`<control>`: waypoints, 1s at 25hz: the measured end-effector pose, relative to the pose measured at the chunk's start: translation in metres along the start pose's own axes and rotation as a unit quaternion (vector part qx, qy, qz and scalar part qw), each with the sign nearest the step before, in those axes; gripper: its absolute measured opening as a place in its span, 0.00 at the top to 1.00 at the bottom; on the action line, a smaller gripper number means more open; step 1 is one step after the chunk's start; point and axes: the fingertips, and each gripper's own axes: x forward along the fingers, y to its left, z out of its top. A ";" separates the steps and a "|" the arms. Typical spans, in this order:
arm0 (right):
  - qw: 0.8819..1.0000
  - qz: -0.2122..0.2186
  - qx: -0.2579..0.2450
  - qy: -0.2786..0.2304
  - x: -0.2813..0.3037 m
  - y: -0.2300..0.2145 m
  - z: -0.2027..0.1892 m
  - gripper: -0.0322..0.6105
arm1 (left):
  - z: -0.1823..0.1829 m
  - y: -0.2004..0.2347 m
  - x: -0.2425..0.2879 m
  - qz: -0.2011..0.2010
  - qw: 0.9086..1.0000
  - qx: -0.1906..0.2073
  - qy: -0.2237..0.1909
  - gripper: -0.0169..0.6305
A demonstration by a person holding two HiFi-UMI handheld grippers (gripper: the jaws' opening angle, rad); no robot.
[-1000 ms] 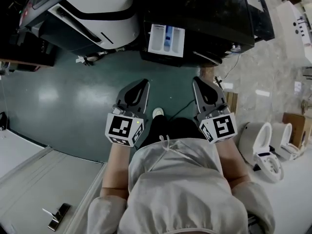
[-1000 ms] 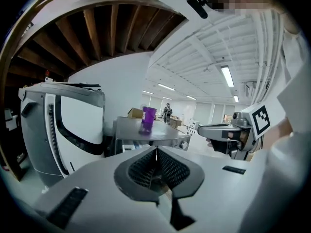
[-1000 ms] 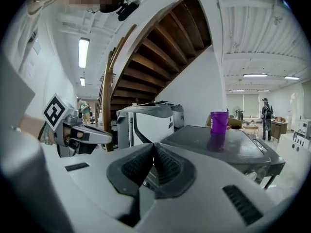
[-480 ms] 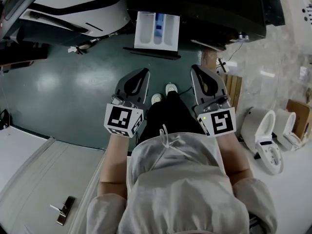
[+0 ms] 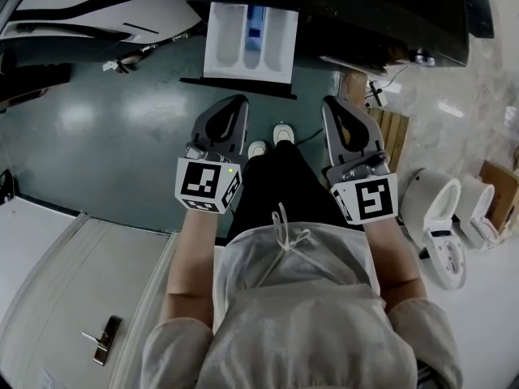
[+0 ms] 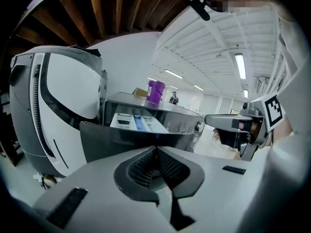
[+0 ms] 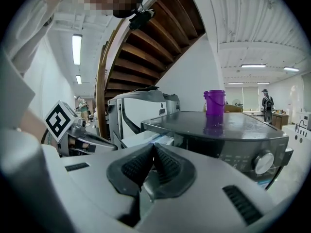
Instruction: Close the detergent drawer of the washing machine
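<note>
Nearer now, the detergent drawer juts lengthwise from washing machine toward person.

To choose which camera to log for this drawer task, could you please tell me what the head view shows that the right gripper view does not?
Only the head view shows the person's shoes on the green floor, a toilet at the right, and, from above, the compartments of the detergent drawer. Only the right gripper view shows the purple bucket standing on top of the washing machine, its dial and the wooden staircase. Both show that drawer pulled out, and the right gripper, jaws together and empty.
</note>
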 end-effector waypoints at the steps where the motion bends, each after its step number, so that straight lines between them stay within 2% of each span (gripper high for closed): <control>1: 1.000 0.001 0.001 0.001 0.002 -0.002 -0.003 0.94 | -0.002 0.002 0.003 0.003 1.000 0.000 0.001 0.94; 8: 1.000 0.008 0.010 0.006 0.013 -0.017 -0.011 0.94 | -0.005 0.008 0.011 0.018 1.000 -0.004 0.005 0.94; 14: 1.000 0.009 0.010 -0.007 0.018 -0.028 -0.004 0.94 | 0.010 0.014 0.034 0.035 0.999 -0.006 0.003 0.94; 25: 0.999 -0.011 0.029 0.024 0.042 -0.038 0.004 0.94 | 0.030 0.026 0.065 0.000 1.000 -0.008 0.002 0.94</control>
